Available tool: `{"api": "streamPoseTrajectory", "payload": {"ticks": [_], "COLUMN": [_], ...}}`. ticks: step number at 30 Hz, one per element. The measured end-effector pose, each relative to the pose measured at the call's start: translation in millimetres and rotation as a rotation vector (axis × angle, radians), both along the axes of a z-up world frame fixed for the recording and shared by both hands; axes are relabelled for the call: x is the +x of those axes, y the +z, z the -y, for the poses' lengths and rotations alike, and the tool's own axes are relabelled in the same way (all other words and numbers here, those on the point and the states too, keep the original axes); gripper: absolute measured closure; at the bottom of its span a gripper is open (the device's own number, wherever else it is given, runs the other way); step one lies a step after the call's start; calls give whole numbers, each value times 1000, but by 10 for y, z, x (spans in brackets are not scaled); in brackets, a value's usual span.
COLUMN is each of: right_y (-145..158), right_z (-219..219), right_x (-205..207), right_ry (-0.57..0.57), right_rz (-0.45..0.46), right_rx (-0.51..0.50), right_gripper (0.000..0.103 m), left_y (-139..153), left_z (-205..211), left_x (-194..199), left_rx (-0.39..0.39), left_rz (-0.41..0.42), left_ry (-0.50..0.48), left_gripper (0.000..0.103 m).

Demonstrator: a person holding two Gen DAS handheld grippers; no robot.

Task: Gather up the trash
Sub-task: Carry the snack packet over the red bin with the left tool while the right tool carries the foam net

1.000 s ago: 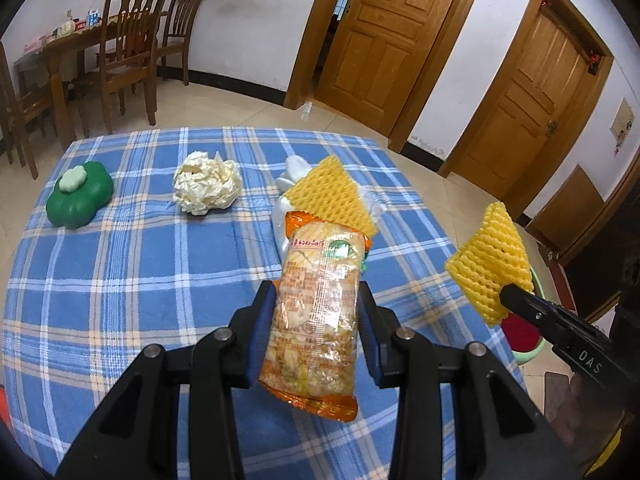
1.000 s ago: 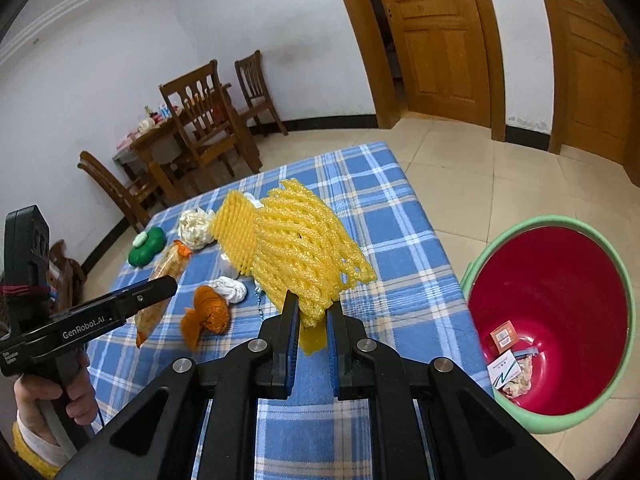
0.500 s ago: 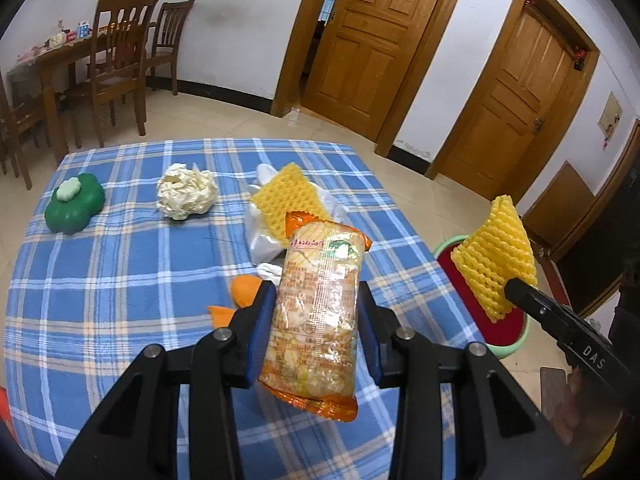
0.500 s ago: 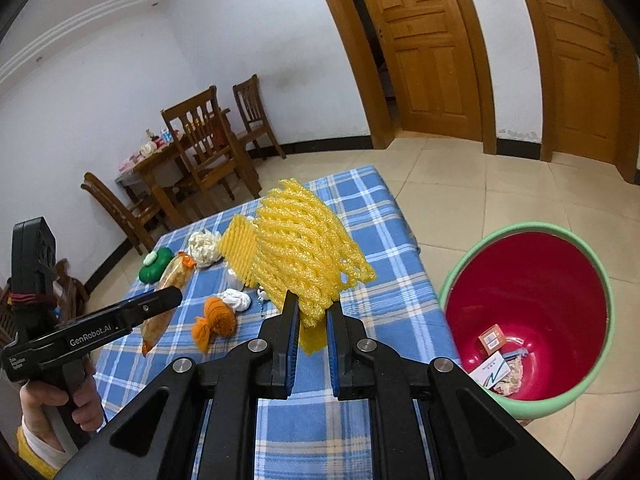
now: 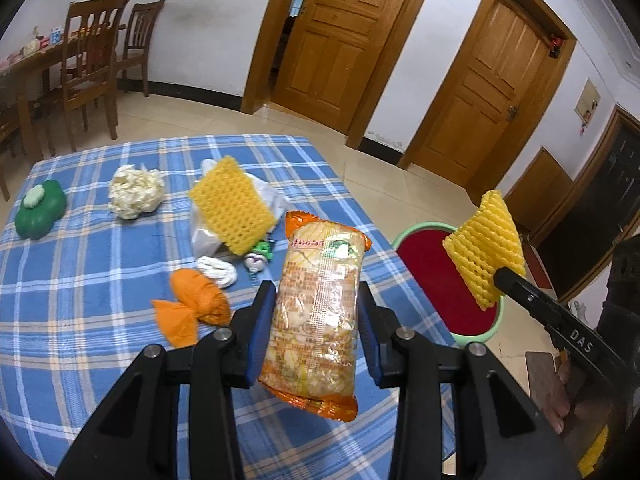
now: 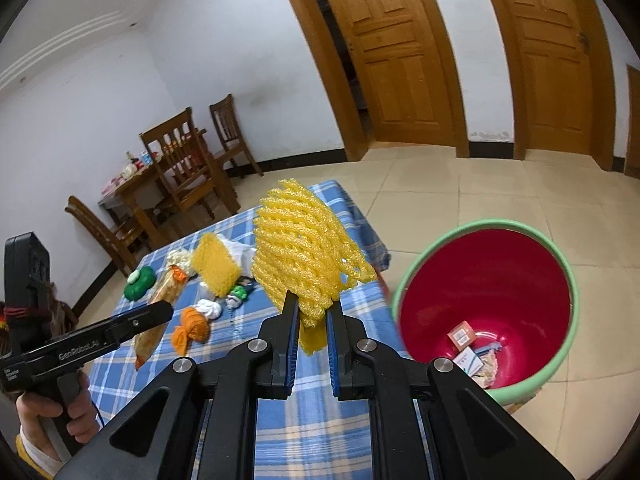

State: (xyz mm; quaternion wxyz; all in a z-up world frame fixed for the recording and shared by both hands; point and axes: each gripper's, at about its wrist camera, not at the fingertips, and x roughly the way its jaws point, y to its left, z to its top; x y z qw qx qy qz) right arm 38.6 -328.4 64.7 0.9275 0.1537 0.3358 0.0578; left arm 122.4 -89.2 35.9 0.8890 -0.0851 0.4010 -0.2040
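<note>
checked tablecloth [image 5: 80, 280], crumpled paper [image 5: 136, 196], orange cloth [image 5: 196, 304]

- snack bag [image 5: 318, 312]: orange-edged clear wrapper, upright, pinched at the sides, off the table.
- foam net [image 6: 306, 258]: yellow mesh, held up by its lower end, beside the bin.
- bin [image 6: 560, 264]: green outside, red inside, on the floor by the table, paper scraps at the bottom.
- second foam net [image 5: 232, 210]: leaning on a white bag on the table.

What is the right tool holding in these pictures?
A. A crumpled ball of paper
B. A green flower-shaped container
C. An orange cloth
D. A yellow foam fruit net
D. The right tool is clamped on the yellow foam fruit net, lifted beside the red bin; paper ball, container and cloth lie on the table.
</note>
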Motion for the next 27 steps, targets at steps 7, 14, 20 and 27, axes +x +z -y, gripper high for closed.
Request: {"api": "streamPoseTrajectory", "payload": {"ticks": [7,14,20,27], "right_y": [-100,-256,-420,-560], "right_z": [278,576,843,1081], "right_x": [15,36,96,136], "right_ry": [-69,-156,-218,-262], "right_rz": [-40,-90,-144,-181], "right_rx": [-6,-22,-8,-12], "right_gripper": [91,91,90,88], "left_y": [11,-30,-98,-206], "left_z": [299,650,936,1215], "left_x": [98,210,293,368], "left_rx": [0,3,14,25], "left_rz": [-7,-27,-41,-57], "left_ry": [-62,-129,-177,-218], "left_gripper": [63,63,63,63]}}
